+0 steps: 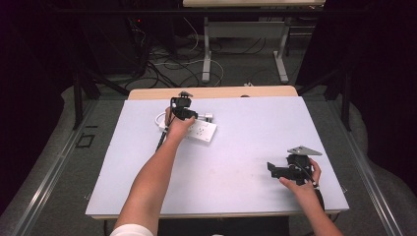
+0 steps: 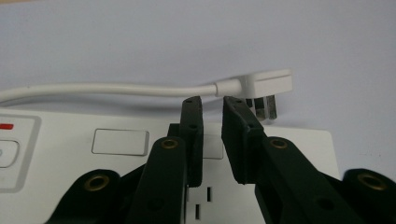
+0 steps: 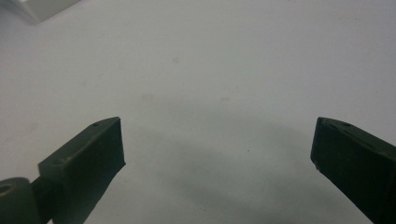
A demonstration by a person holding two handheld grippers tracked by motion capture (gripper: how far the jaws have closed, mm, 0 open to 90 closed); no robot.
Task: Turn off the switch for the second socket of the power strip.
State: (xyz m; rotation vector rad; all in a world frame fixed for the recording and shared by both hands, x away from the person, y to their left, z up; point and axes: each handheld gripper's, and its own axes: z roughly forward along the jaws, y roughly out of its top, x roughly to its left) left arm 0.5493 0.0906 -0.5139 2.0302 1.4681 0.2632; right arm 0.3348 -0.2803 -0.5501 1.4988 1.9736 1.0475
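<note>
One white power strip (image 1: 195,131) lies on the bench (image 1: 246,147), toward eleven o'clock from the middle of the pale mat, and its own plug (image 2: 266,86) rests just past its far edge, loose on the mat with the prongs free of any socket. The white cord (image 2: 112,88) runs along that far edge and loops round the strip's left end. In my left gripper view the strip's face shows a red-marked switch (image 2: 5,126) at nine o'clock and a set of socket slots (image 2: 203,201) at six o'clock, right below my jaws.

My left tongs (image 2: 208,100) hover over the strip with the jaws narrow, a slim gap between them and nothing caught in it; the tips stand just short of the point where the cord meets the plug. My right tongs (image 3: 217,144) sit well apart, at about four o'clock on the bench, jaws wide and holding nothing, bare mat under them and only a white corner, probably the strip's, at eleven o'clock of their view.

I judge the job barely begun: the plug is not yet gripped, lifted or turned toward a socket. Left to do are the pinch on the plug body, the swing over the slots, and the push home, probably with my right tongs steadying the strip.
</note>
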